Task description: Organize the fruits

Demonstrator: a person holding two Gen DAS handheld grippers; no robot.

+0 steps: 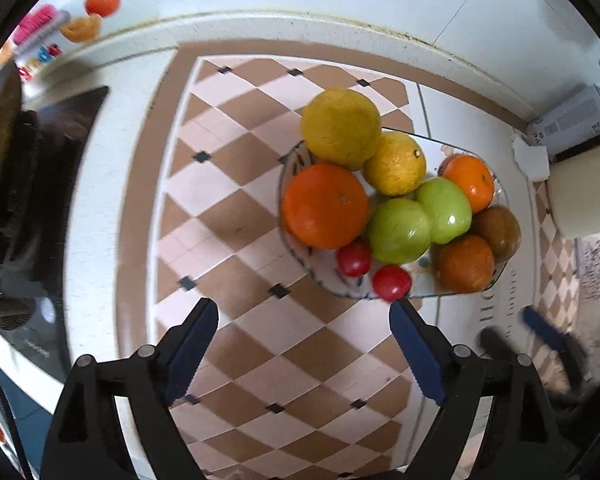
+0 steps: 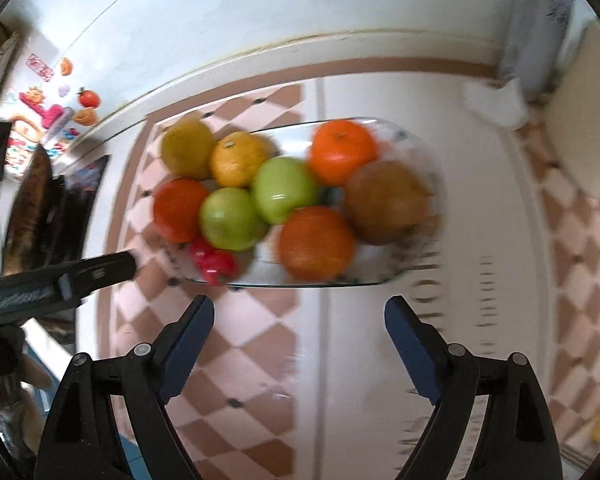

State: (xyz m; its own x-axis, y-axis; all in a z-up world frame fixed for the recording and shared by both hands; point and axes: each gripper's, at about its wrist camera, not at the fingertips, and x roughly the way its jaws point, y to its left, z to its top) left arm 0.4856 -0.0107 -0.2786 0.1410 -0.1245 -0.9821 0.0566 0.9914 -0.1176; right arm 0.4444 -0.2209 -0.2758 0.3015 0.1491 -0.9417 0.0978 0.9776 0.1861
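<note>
Fruits (image 2: 284, 200) blur on plate (image 2: 380, 280); both tools empty.

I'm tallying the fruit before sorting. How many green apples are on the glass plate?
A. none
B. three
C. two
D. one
C: two green apples lie side by side in the middle of the glass plate, among the oranges and lemons.

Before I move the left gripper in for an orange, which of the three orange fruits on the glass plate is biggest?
The large orange at the plate's left edge, beside the two small red fruits; the other two oranges sit at the right end.
</note>
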